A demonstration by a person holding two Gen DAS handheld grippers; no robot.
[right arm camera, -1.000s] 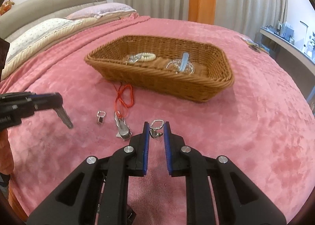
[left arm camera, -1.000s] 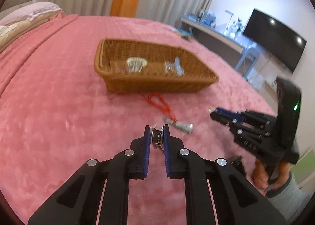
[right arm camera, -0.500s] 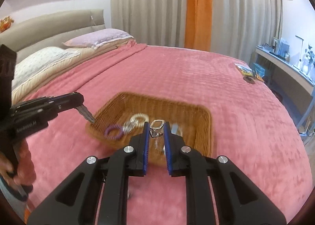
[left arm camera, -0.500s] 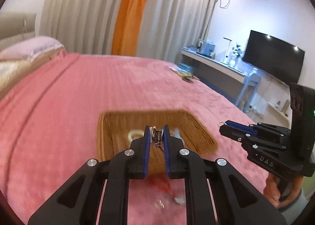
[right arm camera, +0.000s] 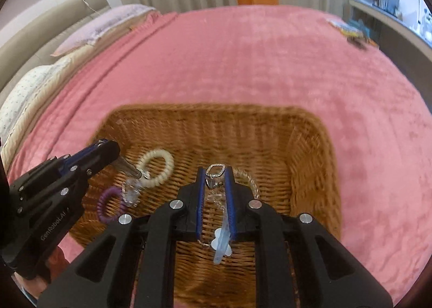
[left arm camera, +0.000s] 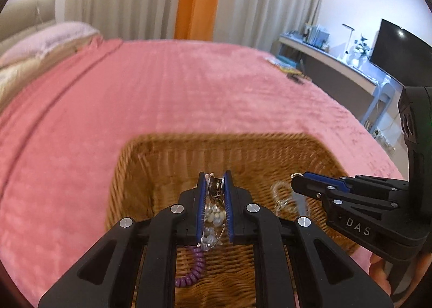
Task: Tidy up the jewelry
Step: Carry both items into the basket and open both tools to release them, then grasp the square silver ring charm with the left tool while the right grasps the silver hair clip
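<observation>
A wicker basket sits on the pink bedspread, and both grippers hover over it. My left gripper is shut on a silver hair clip; it shows at the left of the right wrist view with the clip hanging down. My right gripper is shut on a small silver pendant; it shows at the right of the left wrist view. In the basket lie a cream coil hair tie, a purple coil hair tie, a clear bracelet and a blue flower clip.
The pink bedspread stretches all round the basket. Pillows lie at the far left. A desk with a monitor stands to the right of the bed. A few small items lie at the bed's far right edge.
Both grippers rose from the bedspread with their items and moved forward until they were over the basket. The red cord and the other loose pieces on the bed have left the view.
</observation>
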